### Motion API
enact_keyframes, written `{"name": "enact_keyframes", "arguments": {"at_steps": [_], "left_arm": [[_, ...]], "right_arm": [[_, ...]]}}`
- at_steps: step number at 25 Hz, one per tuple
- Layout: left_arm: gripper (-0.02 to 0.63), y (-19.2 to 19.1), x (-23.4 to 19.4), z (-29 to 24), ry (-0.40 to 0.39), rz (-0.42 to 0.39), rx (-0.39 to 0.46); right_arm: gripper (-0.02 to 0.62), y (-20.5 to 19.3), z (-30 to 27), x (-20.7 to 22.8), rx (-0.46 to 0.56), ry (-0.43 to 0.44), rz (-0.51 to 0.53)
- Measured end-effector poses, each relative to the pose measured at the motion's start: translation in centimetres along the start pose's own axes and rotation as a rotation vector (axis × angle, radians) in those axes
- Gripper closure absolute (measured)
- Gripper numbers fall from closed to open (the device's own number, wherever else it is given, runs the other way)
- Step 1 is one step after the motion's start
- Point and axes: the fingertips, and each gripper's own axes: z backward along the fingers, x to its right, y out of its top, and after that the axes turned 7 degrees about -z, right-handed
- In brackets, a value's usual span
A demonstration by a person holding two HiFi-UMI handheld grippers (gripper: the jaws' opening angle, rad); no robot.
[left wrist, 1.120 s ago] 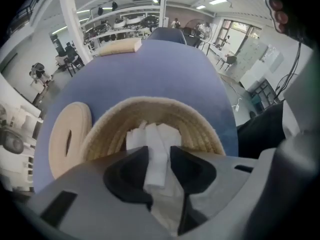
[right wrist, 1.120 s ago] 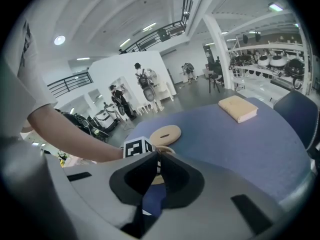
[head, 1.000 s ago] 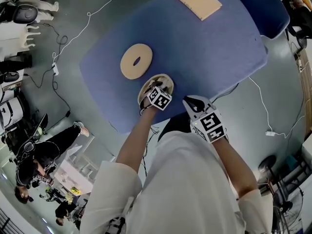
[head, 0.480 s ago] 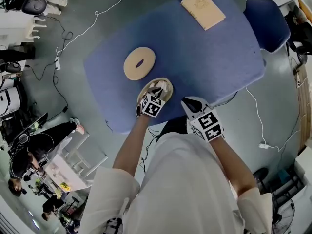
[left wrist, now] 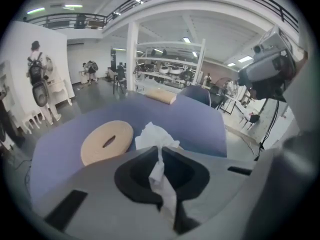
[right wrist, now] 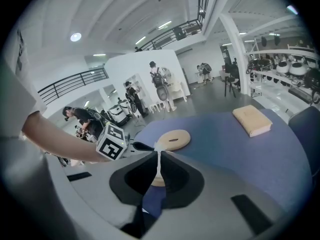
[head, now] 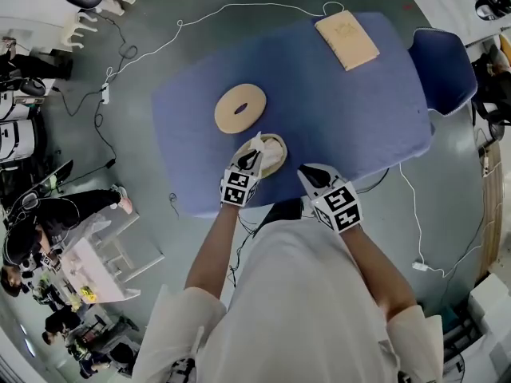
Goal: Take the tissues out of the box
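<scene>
A round wooden tissue box [head: 275, 156] stands near the front edge of the blue table [head: 335, 110]. White tissue [head: 257, 143] sticks up out of it. My left gripper [head: 253, 157] is over the box's near side, its jaws closing with the tissue [left wrist: 154, 136] pinched between them and a strip running down through the gap. My right gripper [head: 314, 175] hovers just right of the box at the table's edge. In the right gripper view the right gripper [right wrist: 159, 157] looks shut with nothing in it, and a thin white strip of tissue [right wrist: 159, 165] rises beyond it.
A round wooden lid [head: 239, 108] with a centre hole lies behind the box. At the table's far end lies a flat rectangular wooden block [head: 347, 41]. A blue chair [head: 444, 71] stands at the right. Cables run over the floor, and people stand at the left.
The left gripper's jaws have come together on the tissue above the box. It has drawn back a little toward the near edge. The right gripper stays beside the box.
</scene>
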Motion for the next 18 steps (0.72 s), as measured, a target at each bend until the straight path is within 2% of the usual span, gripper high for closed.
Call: {"name": "enact_keyframes", "arguments": {"at_steps": [4,11,18], "left_arm": [[0.58,0.7,-1.0,2.0,0.055,0.063,0.066],[0.584,1.8,-1.6,4.9,0.119,0.104,0.137],[0.584,2.7,-3.3,9.3,0.204,0.183,0.226]], "right_arm": [[0.552,0.2,0.6,-0.4,-0.001,0.012,0.02],[0.552,0.6,1.7,-0.4,0.004,0.019,0.056],[0.552,1.9,1.8,-1.3,0.018,0.031,0.092]]}}
